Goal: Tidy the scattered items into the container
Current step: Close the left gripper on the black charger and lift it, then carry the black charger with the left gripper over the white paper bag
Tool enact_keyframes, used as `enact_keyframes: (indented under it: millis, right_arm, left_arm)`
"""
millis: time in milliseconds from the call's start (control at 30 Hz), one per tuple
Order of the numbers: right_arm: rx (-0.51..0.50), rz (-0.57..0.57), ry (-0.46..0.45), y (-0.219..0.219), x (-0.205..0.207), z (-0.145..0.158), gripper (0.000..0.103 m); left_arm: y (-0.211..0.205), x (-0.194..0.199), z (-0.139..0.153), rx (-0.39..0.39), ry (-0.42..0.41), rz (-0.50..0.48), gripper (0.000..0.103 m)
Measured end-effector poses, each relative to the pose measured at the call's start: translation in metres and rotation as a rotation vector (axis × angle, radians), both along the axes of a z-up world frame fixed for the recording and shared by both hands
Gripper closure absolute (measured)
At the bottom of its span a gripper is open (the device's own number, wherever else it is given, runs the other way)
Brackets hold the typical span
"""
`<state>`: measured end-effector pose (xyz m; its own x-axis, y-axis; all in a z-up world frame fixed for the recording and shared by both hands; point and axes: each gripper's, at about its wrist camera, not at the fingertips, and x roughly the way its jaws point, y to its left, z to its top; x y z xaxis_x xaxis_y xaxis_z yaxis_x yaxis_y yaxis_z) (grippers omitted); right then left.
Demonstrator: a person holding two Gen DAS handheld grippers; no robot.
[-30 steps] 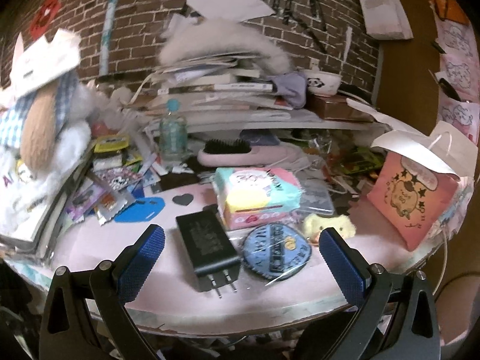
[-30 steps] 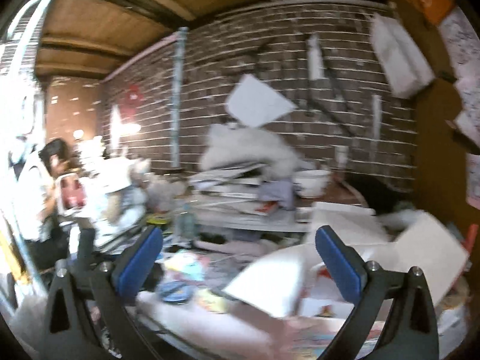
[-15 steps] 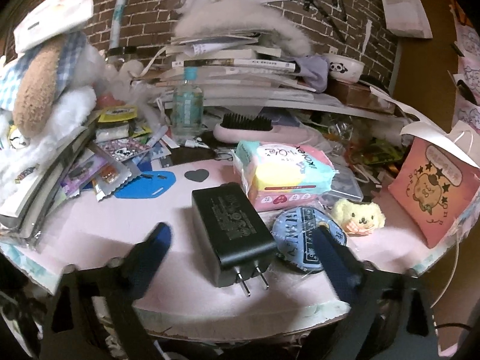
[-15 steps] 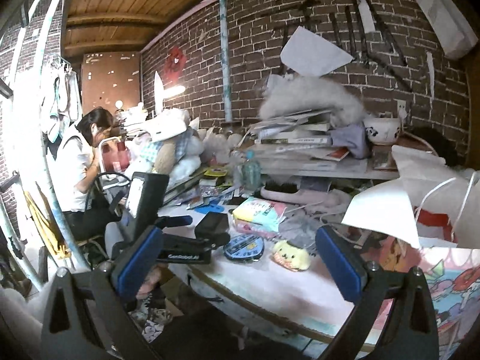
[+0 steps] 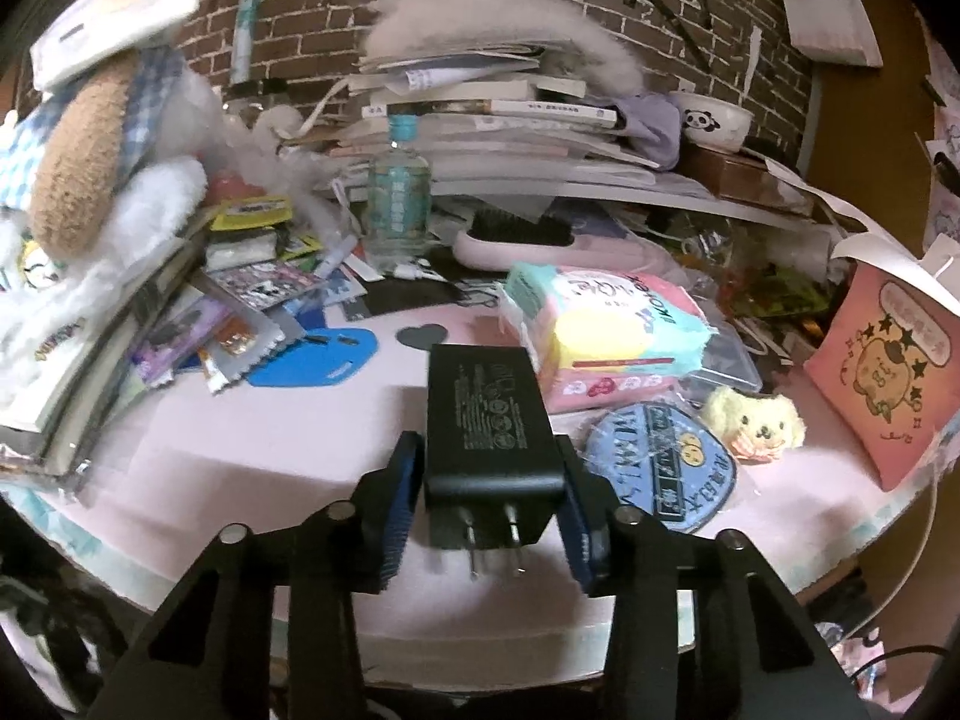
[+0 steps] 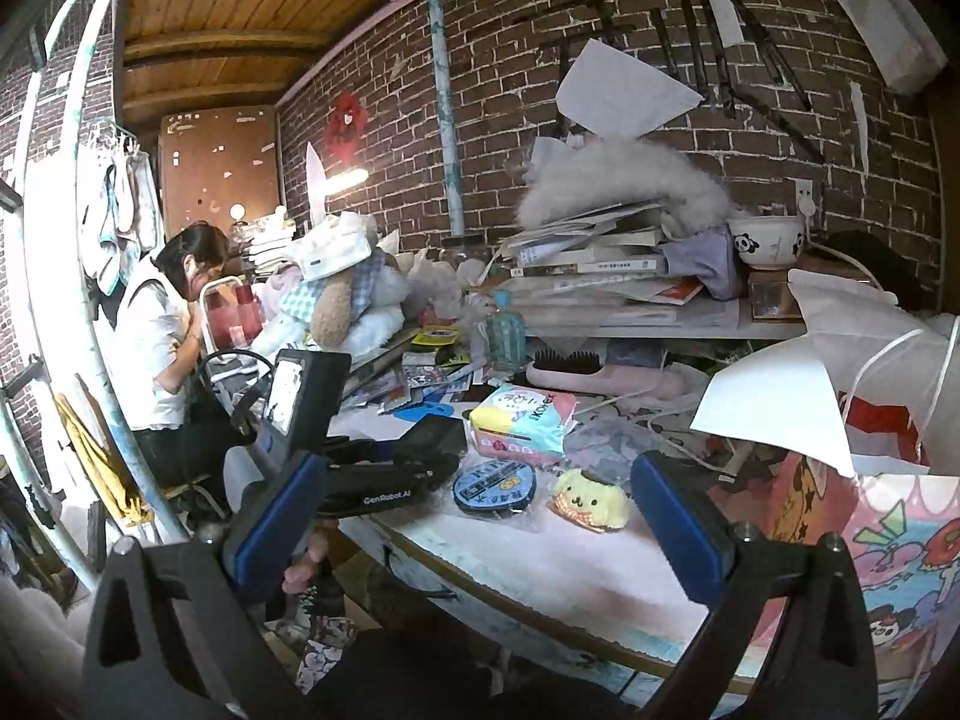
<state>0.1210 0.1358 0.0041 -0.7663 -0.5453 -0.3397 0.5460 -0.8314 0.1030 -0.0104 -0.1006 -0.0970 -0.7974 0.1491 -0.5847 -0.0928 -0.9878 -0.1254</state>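
Observation:
A black power adapter point(image 5: 489, 420) with two prongs lies on the pink table point(image 5: 258, 420). My left gripper point(image 5: 489, 510) is shut on its near end, blue pads against both sides. It also shows in the right wrist view point(image 6: 432, 441), with the left gripper point(image 6: 384, 474) on it. Beside it lie a round blue patch point(image 5: 663, 468), a yellow plush dog point(image 5: 753, 423) and a pastel tissue pack point(image 5: 600, 324). A pink paper gift bag point(image 5: 882, 372) stands at the right. My right gripper point(image 6: 474, 531) is open and empty, off the table's front edge.
A water bottle point(image 5: 399, 204), a pink hairbrush point(image 5: 528, 240), loose packets point(image 5: 240, 312) and a blue tag point(image 5: 318, 354) lie behind. Stacked books point(image 5: 492, 114) and a panda bowl point(image 5: 711, 120) sit on a shelf. A plush toy point(image 5: 90, 138) is at the left. A person point(image 6: 162, 324) sits beyond.
My left gripper moved forward and shut on the black adapter. My right gripper swung to face the table and stayed open.

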Motion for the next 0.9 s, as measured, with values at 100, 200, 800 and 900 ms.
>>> enact_keyframes:
  millis: [100,200,800,900]
  right_arm:
    - [0.0,0.001,0.0,0.0,0.0,0.0,0.002]
    - [-0.003,0.001,-0.003,0.0,0.0,0.0,0.002]
    - [-0.022,-0.01,-0.029,0.007,-0.002,-0.001,0.002]
    - [-0.022,-0.012,-0.028,0.007,-0.002,-0.001,0.002]
  left_arm:
    - [-0.007,-0.001,0.001,0.026,-0.001,-0.004,0.069]
    - [-0.008,-0.003,0.001,0.024,0.0,-0.004,0.069]
    - [0.008,-0.022,-0.009,-0.051,-0.016,0.017,0.069]
    - [0.009,-0.022,-0.009,-0.057,-0.016,0.017,0.069]
